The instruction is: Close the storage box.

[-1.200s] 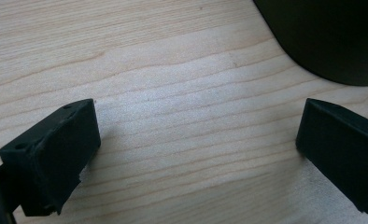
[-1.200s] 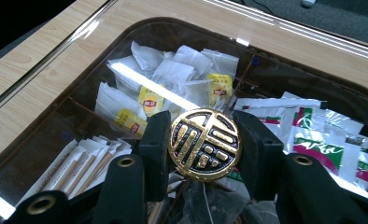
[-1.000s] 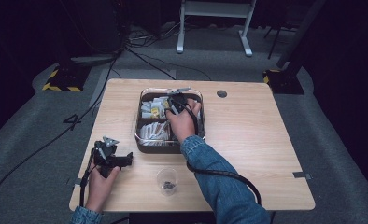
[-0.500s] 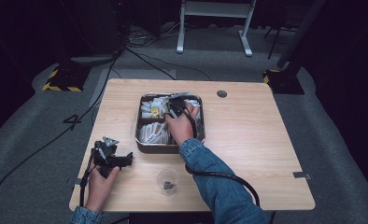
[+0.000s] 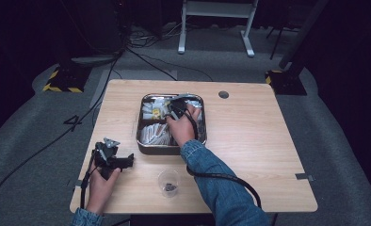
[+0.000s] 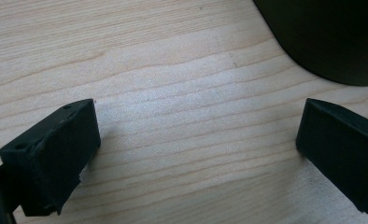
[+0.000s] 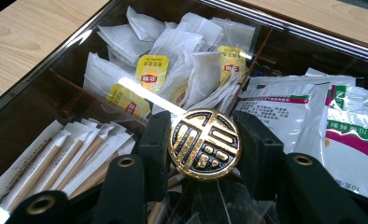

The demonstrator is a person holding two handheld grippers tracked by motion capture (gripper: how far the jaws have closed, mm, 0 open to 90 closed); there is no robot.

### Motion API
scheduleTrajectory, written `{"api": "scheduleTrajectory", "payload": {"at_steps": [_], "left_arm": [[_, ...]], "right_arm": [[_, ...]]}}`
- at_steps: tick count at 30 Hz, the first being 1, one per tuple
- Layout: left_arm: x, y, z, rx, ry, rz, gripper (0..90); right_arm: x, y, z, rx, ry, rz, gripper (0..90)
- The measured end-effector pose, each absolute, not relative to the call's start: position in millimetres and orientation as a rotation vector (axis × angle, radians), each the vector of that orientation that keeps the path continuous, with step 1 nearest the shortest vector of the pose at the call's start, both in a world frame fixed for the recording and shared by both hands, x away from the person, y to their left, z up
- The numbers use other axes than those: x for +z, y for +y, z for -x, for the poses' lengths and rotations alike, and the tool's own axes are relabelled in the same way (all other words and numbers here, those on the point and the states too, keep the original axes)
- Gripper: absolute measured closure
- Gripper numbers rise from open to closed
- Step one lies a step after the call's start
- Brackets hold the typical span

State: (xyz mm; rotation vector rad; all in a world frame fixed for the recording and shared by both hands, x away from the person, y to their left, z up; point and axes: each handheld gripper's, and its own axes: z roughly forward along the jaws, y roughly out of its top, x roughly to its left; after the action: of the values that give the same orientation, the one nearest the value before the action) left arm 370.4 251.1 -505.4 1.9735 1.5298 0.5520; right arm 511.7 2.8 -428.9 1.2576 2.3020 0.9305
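A metal tray (image 5: 147,146) at the table's middle holds tea bags (image 7: 152,70), paper-wrapped sticks (image 7: 56,158) and white sachets (image 7: 355,149). My right gripper (image 7: 205,123) reaches into the tray (image 7: 28,93) and is shut on a round gold knob with a black pattern (image 7: 204,147). The knob seems to sit on a tinted see-through lid, through which the contents show. From above, the right gripper (image 5: 176,110) is over the tray's far half, with the hand covering it. My left gripper (image 5: 127,161) rests near the table's left front, jaws wide apart over bare wood (image 6: 196,149).
A small clear cup (image 5: 168,181) with something dark at its bottom stands near the front edge, between the two arms. A dark rounded shape (image 6: 331,37) lies beyond the left jaws. A round hole (image 5: 223,94) is in the tabletop right of the tray.
The right hand has shifted slightly toward the person over the tray, still closed on the gold knob. The left gripper has stayed where it was.
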Motion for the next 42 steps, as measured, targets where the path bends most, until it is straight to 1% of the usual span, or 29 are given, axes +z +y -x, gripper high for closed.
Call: {"api": "scheduleTrajectory", "payload": {"at_steps": [14, 28, 33, 38, 42], "left_arm": [[-505.6, 251.0, -370.4, 0.554, 1.53, -1.971, 0.2], [-505.6, 251.0, -370.5, 0.553, 1.53, -1.972, 0.1], [-505.6, 251.0, -370.5, 0.554, 1.53, -1.972, 0.1], [-505.4, 251.2, -370.4, 0.552, 1.529, -1.976, 0.1], [-505.4, 251.3, -370.4, 0.551, 1.529, -1.975, 0.1]], "right_arm": [[-433.3, 2.3, -513.8, 0.919, 2.317, -1.18, 58.6], [-434.4, -0.2, -512.6, 0.946, 2.325, -1.169, 58.0], [-432.2, -0.8, -512.2, 0.977, 2.342, -1.156, 50.2], [-426.5, -3.4, -512.3, 1.017, 2.336, -1.151, 46.7], [-413.4, -7.3, -509.0, 1.047, 2.332, -1.1, 43.7]]}}
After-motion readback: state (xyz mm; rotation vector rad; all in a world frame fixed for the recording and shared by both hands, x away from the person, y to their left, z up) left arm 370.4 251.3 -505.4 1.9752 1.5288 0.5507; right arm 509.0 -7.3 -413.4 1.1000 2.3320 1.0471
